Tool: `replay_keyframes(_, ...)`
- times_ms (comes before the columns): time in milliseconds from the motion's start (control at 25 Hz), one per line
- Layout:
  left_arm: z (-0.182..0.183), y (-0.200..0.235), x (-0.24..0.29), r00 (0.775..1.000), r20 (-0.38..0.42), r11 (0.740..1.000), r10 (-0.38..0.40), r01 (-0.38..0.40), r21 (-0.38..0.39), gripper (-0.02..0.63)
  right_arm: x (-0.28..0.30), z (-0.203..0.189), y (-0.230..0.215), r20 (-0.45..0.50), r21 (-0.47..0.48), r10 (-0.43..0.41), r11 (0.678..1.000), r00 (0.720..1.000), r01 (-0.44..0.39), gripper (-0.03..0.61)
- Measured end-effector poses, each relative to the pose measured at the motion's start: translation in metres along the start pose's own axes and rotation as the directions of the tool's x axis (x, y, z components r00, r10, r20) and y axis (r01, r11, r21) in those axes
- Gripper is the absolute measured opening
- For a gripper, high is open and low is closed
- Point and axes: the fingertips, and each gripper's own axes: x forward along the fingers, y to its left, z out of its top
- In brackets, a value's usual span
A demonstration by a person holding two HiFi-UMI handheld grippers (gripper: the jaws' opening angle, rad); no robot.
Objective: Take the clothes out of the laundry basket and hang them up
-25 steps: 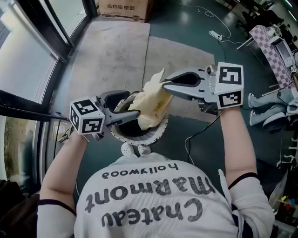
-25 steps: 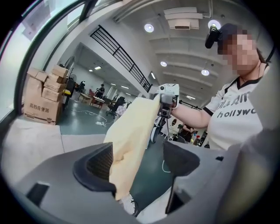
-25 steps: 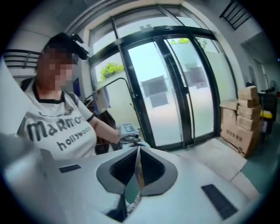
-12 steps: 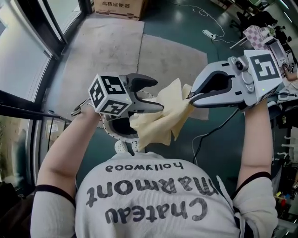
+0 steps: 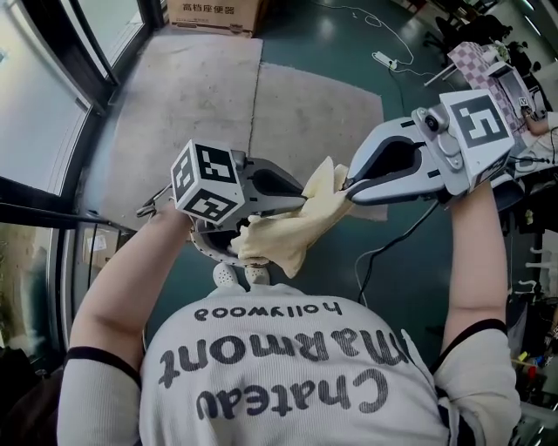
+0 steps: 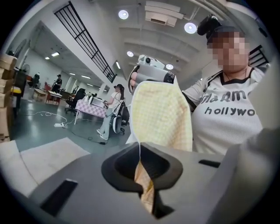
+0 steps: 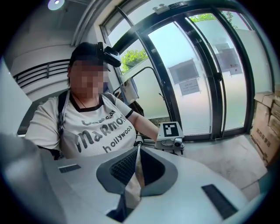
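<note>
Head view. Pale yellow cloth at centre, lifted clear of the laundry basket and stretched between both grippers. Left gripper at 9 o'clock of the cloth, jaws closing down narrow, clamped on one edge. Right gripper at 2 o'clock of the cloth, jaws together, pinching the opposite edge. Loose lower part of the cloth hanging toward 6 o'clock, over the basket rim. Basket on the floor at 7 o'clock of the left gripper, mostly hidden under it; contents not readable. Light shoes just beside the basket at 6 o'clock. Grey mat at 12 o'clock, cardboard box at its far end. Black cable on the floor at 3 o'clock.

Left gripper view. Left gripper jaws pressed together with a strip of the cloth squeezed between the pads. Rest of the cloth spread upward toward 12 o'clock, reaching the right gripper. White printed shirt at 3 o'clock. Open hall with desks and seated people at 9 o'clock, too small for detail.

Right gripper view. Right gripper jaws narrow, tight on a thin fold of the cloth running down through the gap toward 6 o'clock. Left gripper just past the jaw tips at 1 o'clock. Glass doors at 2 o'clock, stacked boxes at 3 o'clock.
</note>
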Motion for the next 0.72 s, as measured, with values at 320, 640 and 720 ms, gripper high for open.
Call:
replay_keyframes(320, -0.005, 0.042, -0.067, 0.929, 0.015, 0.929, 0.37, -0.37, 0.004, 0.014, -0.021, -0.047, -0.036, 0.028, 0.148, -0.211, 0.968, 0.977, 0.205, 0.034)
replay_keyframes(640, 0.026, 0.055, -0.132, 0.843, 0.162, 0.858, 0.513, -0.511, -0.056, 0.014, -0.015, -0.108, -0.125, -0.044, 0.348, -0.543, 0.778, 0.838, 0.523, 0.035)
replay_keyframes(720, 0.04, 0.048, -0.135, 0.84, 0.194, 0.86, 0.506, -0.509, -0.038, 0.014, -0.011, -0.115, -0.129, -0.058, 0.346, -0.539, 0.779, 0.84, 0.523, 0.035)
